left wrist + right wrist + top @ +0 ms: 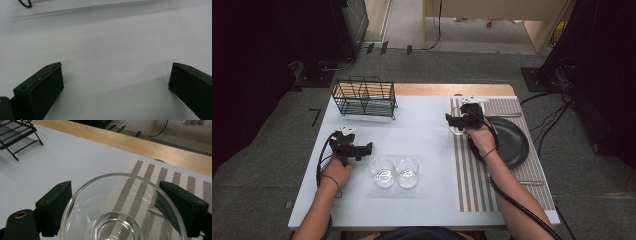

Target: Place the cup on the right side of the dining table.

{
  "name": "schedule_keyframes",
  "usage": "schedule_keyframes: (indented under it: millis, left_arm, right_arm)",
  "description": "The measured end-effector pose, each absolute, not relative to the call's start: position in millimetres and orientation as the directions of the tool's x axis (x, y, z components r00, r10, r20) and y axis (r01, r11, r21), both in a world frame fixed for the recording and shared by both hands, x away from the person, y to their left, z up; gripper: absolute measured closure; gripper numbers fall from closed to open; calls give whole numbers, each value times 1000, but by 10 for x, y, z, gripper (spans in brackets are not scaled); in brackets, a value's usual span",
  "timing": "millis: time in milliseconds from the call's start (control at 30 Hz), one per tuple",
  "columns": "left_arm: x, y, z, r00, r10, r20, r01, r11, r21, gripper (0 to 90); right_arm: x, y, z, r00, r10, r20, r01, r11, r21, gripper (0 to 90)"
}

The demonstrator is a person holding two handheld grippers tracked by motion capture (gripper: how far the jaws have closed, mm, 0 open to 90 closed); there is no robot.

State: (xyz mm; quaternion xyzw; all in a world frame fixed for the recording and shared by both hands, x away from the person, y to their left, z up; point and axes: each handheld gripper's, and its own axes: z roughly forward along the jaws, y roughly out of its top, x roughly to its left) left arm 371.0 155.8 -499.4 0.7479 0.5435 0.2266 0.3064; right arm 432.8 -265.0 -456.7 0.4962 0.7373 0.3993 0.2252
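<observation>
— Glass (122, 207) sits between the right gripper (460, 121) fingers on the striped mat (472, 170), beside the black plate (512, 142). Gripped?

— Can't tell; they flank it closely. An off-centre squeeze could tip it.

— Left gripper (362, 148)?

— Fingers spread wide, empty, over bare bench (422, 130), near two more glasses (394, 172).

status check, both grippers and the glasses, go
Left gripper open, empty, beside two glasses. Right gripper open around third glass on striped mat. Nothing blocking.
</observation>
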Motion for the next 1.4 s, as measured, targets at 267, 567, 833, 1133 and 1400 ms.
schedule_keyframes:
  millis: [267,567,833,1133,1400]
  left_arm:
    - [3710,1558,-4994,307,952,6,674,-222,705,0]
    - [3710,1558,-4994,307,952,6,674,-222,705,0]
    - [3710,1558,-4994,307,952,6,674,-222,704,0]
    - [3710,1558,-4994,307,952,6,674,-222,705,0]
    - [3710,1558,-4994,307,952,6,674,-222,704,0]
  right_arm:
    - [4312,-2651,-4524,-407,911,65,546,186,817,140]
    - [4291,-2659,-4475,-403,913,58,544,188,817,140]
    - [4277,-2664,-4443,-406,912,52,539,194,820,139]
    - [4256,-2683,-4389,-405,913,46,533,195,823,139]
    - [4232,-2683,-4334,-408,912,38,521,199,830,139]
